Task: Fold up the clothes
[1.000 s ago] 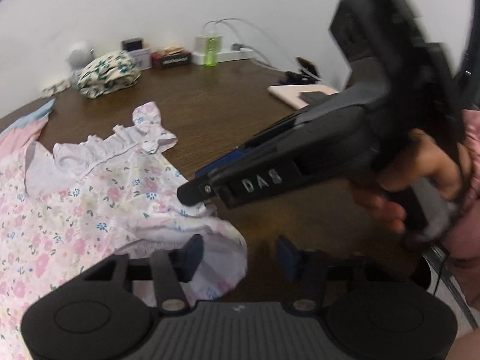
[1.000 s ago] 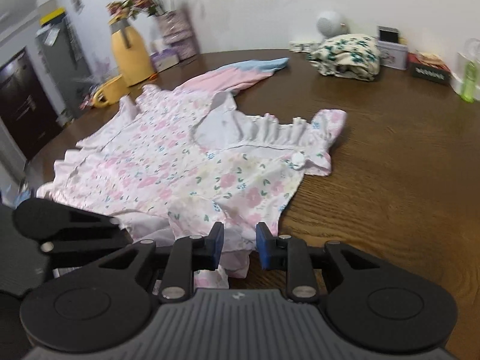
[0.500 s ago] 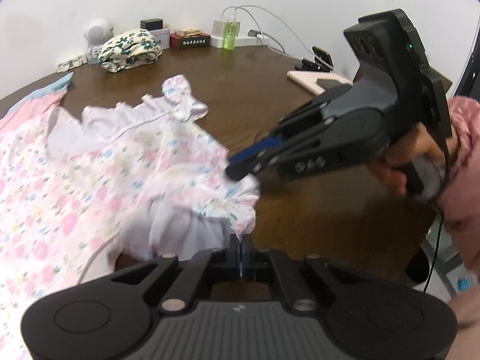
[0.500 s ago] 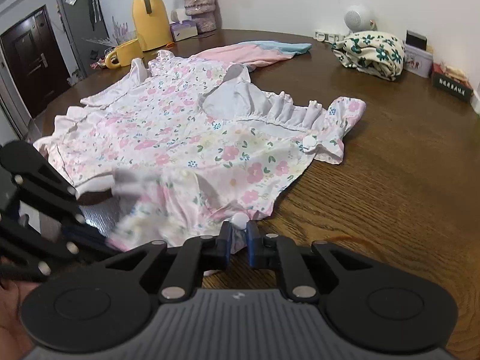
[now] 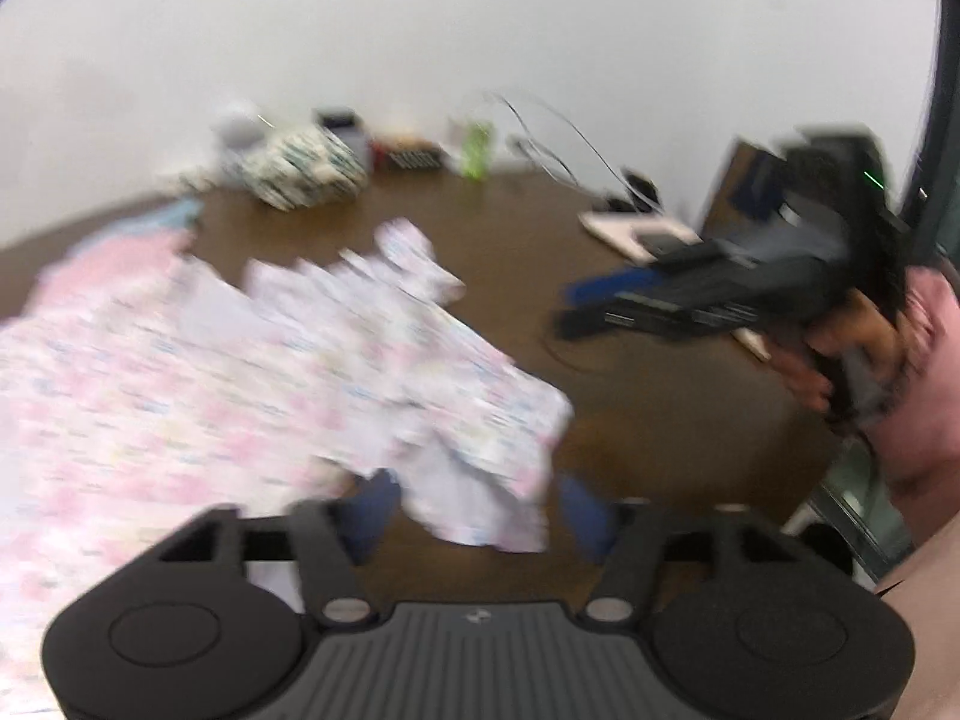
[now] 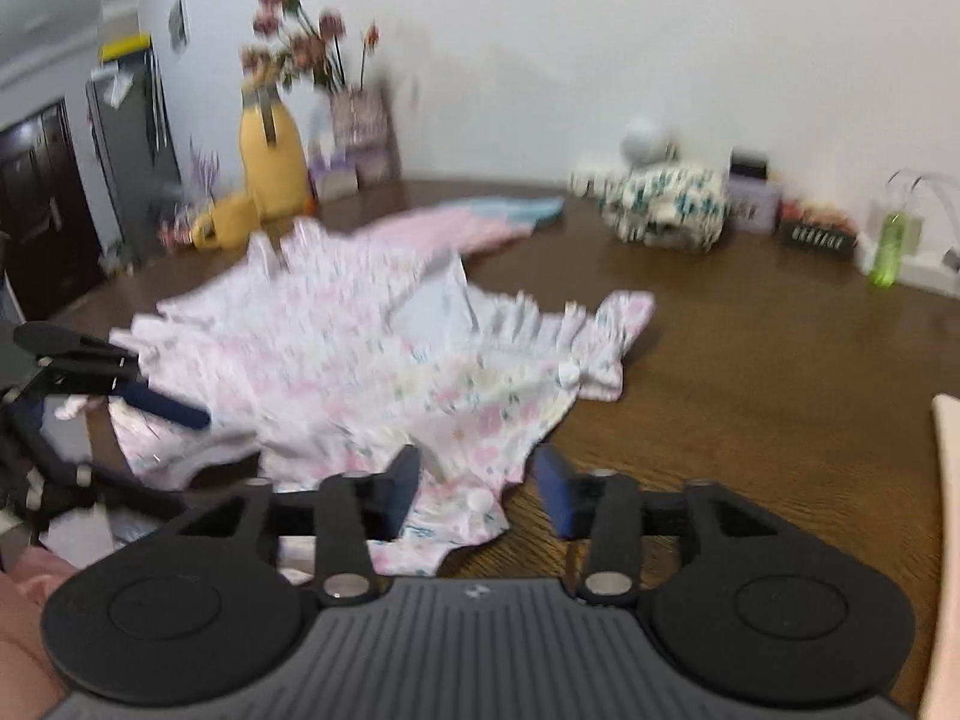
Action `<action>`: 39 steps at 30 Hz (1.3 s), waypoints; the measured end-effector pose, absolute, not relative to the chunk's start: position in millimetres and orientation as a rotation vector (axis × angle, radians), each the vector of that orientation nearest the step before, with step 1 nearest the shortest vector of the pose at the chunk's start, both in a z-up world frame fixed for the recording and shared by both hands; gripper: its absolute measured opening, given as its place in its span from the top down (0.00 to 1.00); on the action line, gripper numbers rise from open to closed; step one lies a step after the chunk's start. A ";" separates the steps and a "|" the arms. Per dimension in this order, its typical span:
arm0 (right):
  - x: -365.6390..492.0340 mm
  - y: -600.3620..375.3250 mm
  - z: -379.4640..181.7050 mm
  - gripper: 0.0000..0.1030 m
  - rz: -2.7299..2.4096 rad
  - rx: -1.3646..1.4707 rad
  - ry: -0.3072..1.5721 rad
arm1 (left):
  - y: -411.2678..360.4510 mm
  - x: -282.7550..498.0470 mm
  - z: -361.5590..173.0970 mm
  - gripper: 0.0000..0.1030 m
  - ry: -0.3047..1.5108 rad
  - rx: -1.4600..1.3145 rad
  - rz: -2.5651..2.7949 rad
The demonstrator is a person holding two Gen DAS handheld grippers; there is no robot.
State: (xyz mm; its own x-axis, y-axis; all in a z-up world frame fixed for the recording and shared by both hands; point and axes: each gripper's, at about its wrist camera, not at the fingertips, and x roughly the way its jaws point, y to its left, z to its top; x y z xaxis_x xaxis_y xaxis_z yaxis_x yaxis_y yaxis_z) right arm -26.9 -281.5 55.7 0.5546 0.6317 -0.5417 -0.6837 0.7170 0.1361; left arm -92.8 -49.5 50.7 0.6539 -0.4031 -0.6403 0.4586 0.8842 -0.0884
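**Grippers releasing the hem of a floral dress on a wooden table**

Left gripper (image 5: 474, 516): jaws spread and opening, blue pads standing clear on either side of a crumpled white-lined hem corner; nothing is pinched. Right gripper (image 6: 477, 489): jaws likewise parting, a flap of hem with a small white button lying loose between the pads, not pressed. Each tool shows in the other's view, and a hand (image 5: 840, 354) grips the right one's handle.

Floral dress (image 6: 372, 360): spread on the brown table (image 6: 750, 360), hem toward the grippers, ruffled neckline and puffed sleeves toward the far side. Fabric appears thin, light and limp; it bunches where dropped and would likely sag and slide on the smooth wood rather than hold a crease. Best holds, by judgement: doubled hem corners, side seams or shoulder ruffles, pinched through both layers; single layers may slip free.

Count: two grippers; one floral dress; one pink-and-blue garment (image 6: 480, 219) flat beyond it; one bundled green-print cloth (image 6: 666, 204) near the wall. Also one yellow jug (image 6: 270, 162), one green bottle (image 6: 891, 246). Both views are motion-blurred, so smaller items stay uncounted.
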 end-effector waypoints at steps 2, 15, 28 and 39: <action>-45.7 -281.6 57.1 0.21 0.780 -0.086 0.552 | -28.7 -101.2 54.4 0.12 0.676 0.087 -0.419; -89.8 -227.0 23.6 0.02 0.749 -0.557 0.444 | 79.6 -138.7 43.4 0.09 0.722 0.242 -0.225; -91.4 -194.1 17.2 0.31 0.879 -0.877 0.528 | 93.4 -148.8 27.7 0.54 0.768 0.652 -0.244; -74.1 -169.9 17.3 0.71 0.963 -0.900 0.554 | 99.8 -144.9 9.4 0.80 0.824 0.837 -0.285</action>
